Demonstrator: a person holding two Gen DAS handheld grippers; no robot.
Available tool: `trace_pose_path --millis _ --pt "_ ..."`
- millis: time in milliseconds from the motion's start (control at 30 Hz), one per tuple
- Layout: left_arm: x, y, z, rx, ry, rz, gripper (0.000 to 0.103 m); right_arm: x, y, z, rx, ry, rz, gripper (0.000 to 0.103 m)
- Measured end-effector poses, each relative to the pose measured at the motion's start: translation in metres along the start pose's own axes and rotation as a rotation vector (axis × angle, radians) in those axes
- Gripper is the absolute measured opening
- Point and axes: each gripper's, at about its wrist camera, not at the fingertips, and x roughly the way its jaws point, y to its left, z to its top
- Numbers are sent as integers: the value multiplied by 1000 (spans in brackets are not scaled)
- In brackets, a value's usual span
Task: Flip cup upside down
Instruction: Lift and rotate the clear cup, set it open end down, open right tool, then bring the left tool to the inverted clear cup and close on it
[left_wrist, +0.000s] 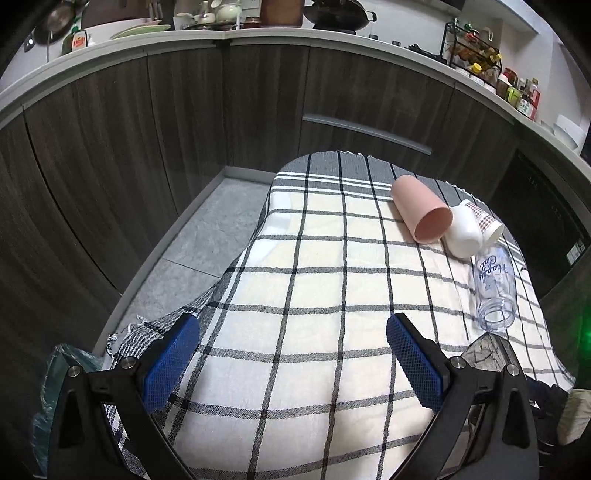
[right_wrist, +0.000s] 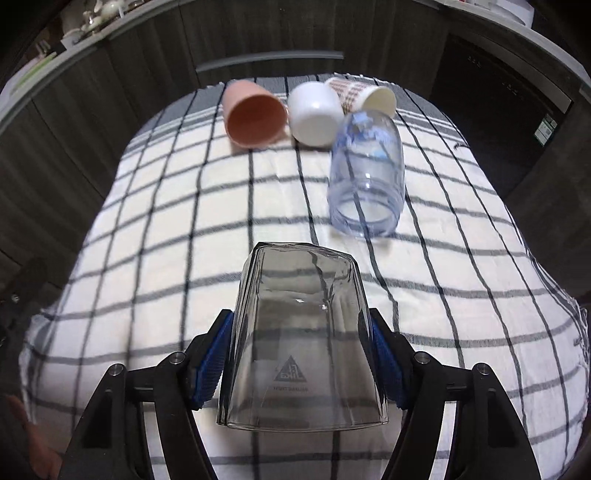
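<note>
My right gripper (right_wrist: 301, 350) is shut on a smoky clear cup (right_wrist: 301, 332), its blue pads pressing both sides. The cup's base points away from me and its wide mouth is toward the camera, above the checked cloth (right_wrist: 147, 240). The same cup shows partly at the right edge of the left wrist view (left_wrist: 487, 350). My left gripper (left_wrist: 293, 332) is open and empty over the cloth (left_wrist: 295, 258). A pink cup (right_wrist: 255, 118) (left_wrist: 421, 214), a white cup (right_wrist: 314, 114) (left_wrist: 463, 232), a patterned paper cup (right_wrist: 365, 96) (left_wrist: 487, 221) and a clear bluish cup (right_wrist: 365, 177) (left_wrist: 495, 288) lie on their sides at the far end.
The table stands by dark wood cabinets (left_wrist: 147, 147) with a counter on top holding dishes and bottles (left_wrist: 517, 92). The grey floor (left_wrist: 207, 236) lies to the left. A green bag (left_wrist: 62, 369) hangs at the near left corner.
</note>
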Motion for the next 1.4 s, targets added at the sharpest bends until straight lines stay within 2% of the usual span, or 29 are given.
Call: trace_pose_path --millis 100,367,500,633,800,1033,1267,1400 --pt "3 -3 -1 15 -1 11 103 5 1 -3 -12 -18 -28 70" --pt "11 -8 -4 39 27 11 103 23 5 -10 -42 42 -38 70" --pt "12 -11 -2 51 45 9 103 16 7 -6 -55 3 -33 85" --pt "5 -19 4 71 47 9 103 -3 4 0 -55 -31 2 85" --pt "-10 -41 9 112 35 -11 103 -45 -24 16 15 -144 44 85" --pt "-25 -94 3 190 45 -59 103 -92 -73 20 43 -319 -16 86" --pt "-30 -137 -12 238 27 -83 103 -111 -114 14 42 -436 -56 87" --pt "-23 -159 -18 280 58 -75 103 -111 -131 12 43 -473 -59 87"
